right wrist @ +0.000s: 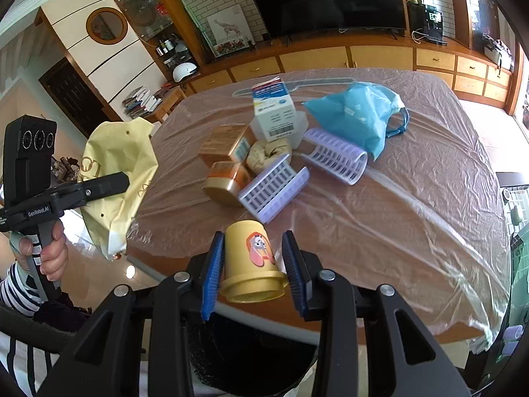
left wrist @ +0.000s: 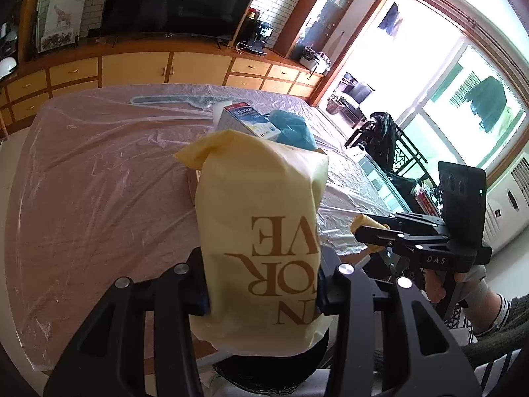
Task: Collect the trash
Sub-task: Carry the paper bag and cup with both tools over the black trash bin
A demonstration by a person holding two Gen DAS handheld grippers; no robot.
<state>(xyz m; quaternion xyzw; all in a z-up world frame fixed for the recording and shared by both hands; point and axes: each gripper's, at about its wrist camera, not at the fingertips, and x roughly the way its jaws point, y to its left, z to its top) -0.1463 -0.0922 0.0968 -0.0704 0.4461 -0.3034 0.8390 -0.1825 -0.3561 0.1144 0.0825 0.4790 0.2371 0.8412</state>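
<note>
My left gripper (left wrist: 263, 284) is shut on a cream paper bag (left wrist: 261, 231) with brown lettering and holds it above a black bin (left wrist: 264, 374) at the table's near edge. The bag also shows in the right wrist view (right wrist: 115, 182), held by the left gripper (right wrist: 125, 178). My right gripper (right wrist: 253, 271) has its jaws apart around a yellow cup (right wrist: 253, 264) with a cartoon sticker; a small gap shows on the right side. The cup hangs over the black bin (right wrist: 251, 357). The right gripper shows in the left wrist view (left wrist: 363, 228).
On the plastic-covered table (right wrist: 380, 215) lie a white carton (right wrist: 274, 112), a blue bag (right wrist: 360, 115), two lilac slotted trays (right wrist: 274, 192), a brown box (right wrist: 228, 145), a gold-lidded jar (right wrist: 224, 182) and crumpled paper (right wrist: 267, 155). Cabinets and a TV stand behind.
</note>
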